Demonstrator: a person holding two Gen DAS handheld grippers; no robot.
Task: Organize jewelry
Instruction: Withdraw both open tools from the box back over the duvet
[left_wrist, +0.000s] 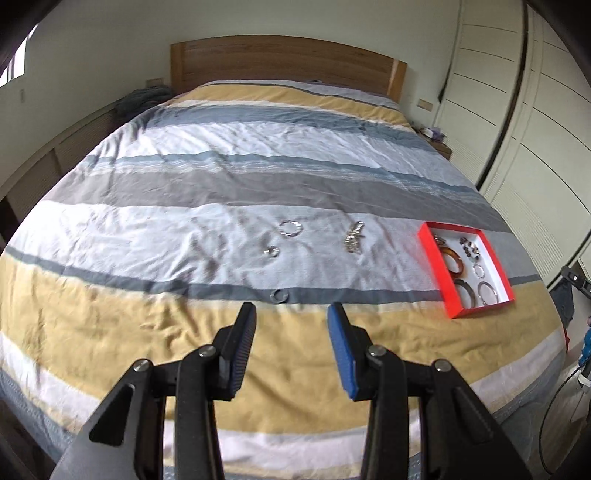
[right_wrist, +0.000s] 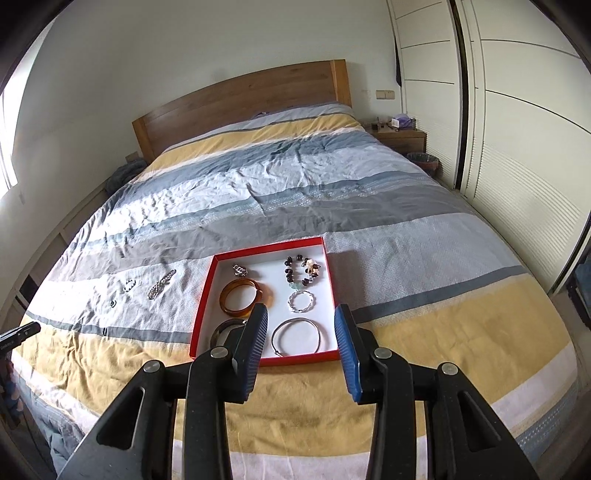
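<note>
Both the left hand-held gripper (left_wrist: 291, 314) and the right hand-held gripper (right_wrist: 301, 317) are spread apart and hold nothing above the bed (left_wrist: 184, 332). The loose pieces are light, thin and slippery: a silver ring bracelet (left_wrist: 290, 229), a chain bracelet (left_wrist: 353, 242) and what seems a small ring (left_wrist: 271, 252) lie well ahead of the left hand-held gripper. They are best pinched across the band. The red box (right_wrist: 199, 314), already holding bangles, lies just ahead of the right one.
</note>
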